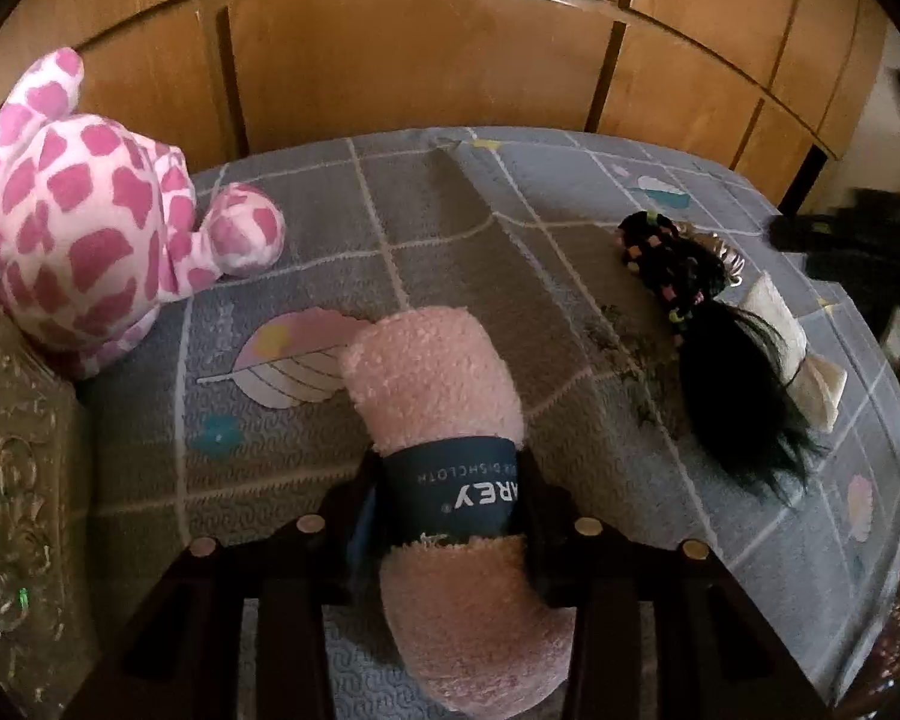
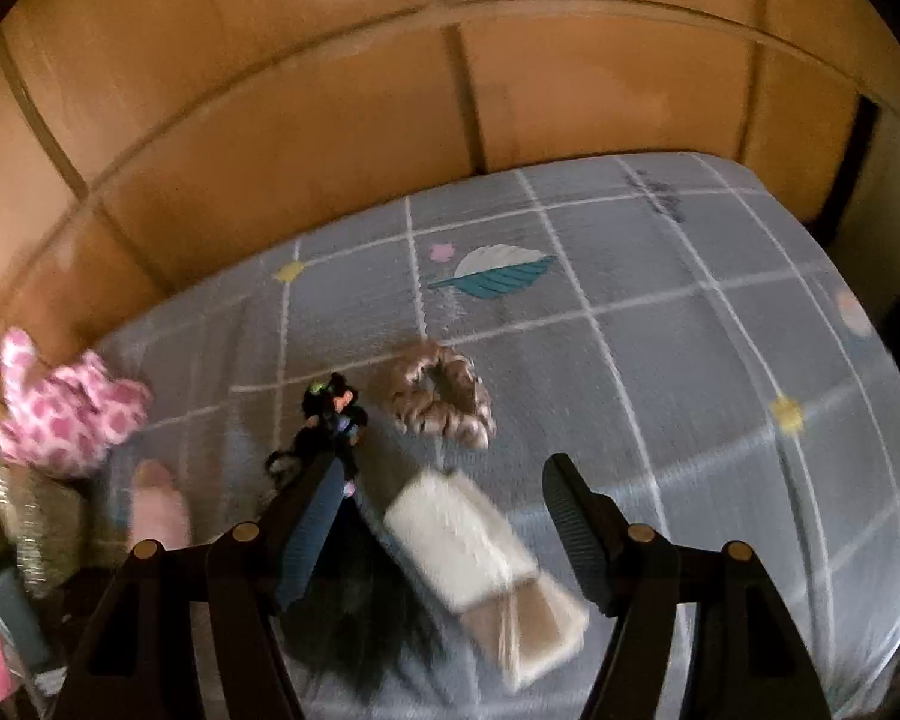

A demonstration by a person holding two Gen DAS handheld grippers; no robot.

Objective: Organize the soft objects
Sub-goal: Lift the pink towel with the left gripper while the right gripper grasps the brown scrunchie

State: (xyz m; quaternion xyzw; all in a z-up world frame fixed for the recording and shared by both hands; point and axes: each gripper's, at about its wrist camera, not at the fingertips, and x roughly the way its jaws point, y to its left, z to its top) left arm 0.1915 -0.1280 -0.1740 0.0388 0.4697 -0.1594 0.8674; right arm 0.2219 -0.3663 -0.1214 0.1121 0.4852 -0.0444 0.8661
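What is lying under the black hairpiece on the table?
A cream folded cloth lies partly under the black hairpiece, on the grey patterned tablecloth. How far the cloth runs beneath the hair is hidden.

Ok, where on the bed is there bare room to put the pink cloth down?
Free: the grey cover right of the beige scrunchie, and the strip between pink plush and black hairpiece. Crowded: around the hairpiece and cream cloth.
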